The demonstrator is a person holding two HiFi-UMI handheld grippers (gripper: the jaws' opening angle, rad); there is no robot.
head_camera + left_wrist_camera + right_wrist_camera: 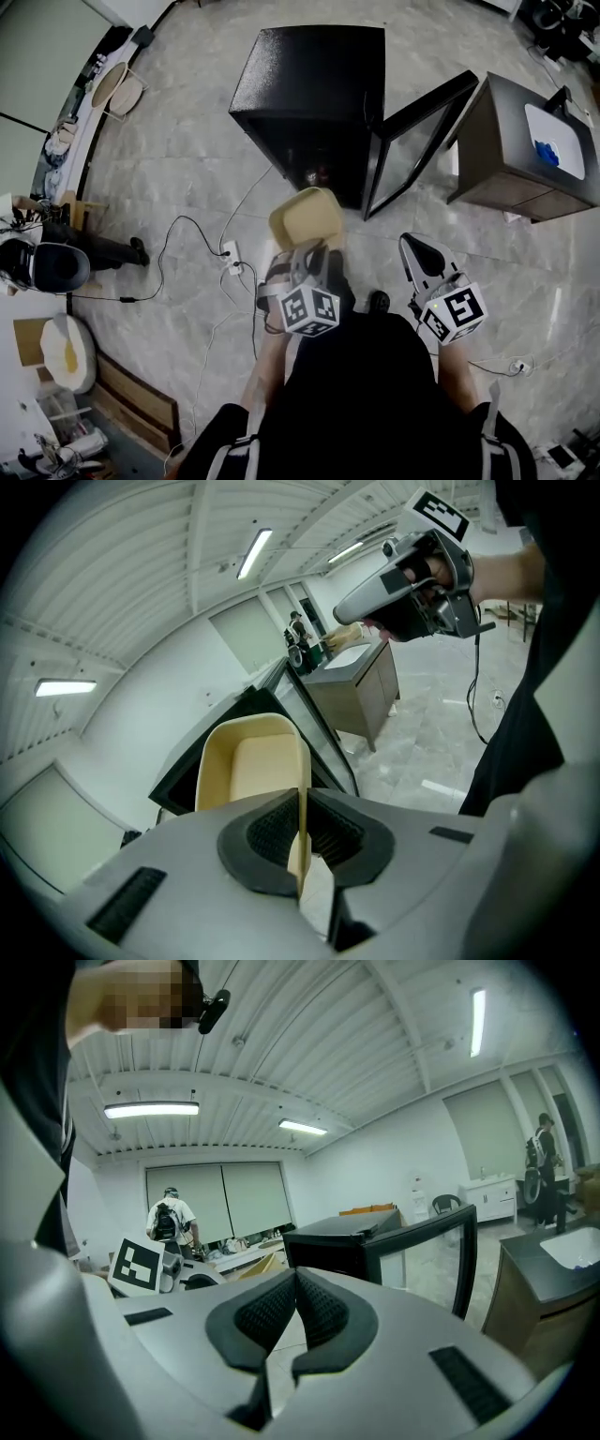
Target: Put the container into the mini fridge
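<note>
A pale yellow open container (307,218) (251,766) hangs in front of the black mini fridge (309,98) (342,1239). My left gripper (309,253) (301,841) is shut on its near rim, the thin wall pinched between the pads. The fridge's glass door (412,141) (431,1246) stands swung open to the right, and the dark inside faces me. My right gripper (419,255) (295,1302) is shut and empty, held to the right of the container, level with the door's edge.
A dark cabinet (525,150) with a white sink stands right of the door. White cables and a power strip (231,255) lie on the marble floor left of the fridge. A person (172,1218) with a backpack stands far off. Clutter lines the left wall.
</note>
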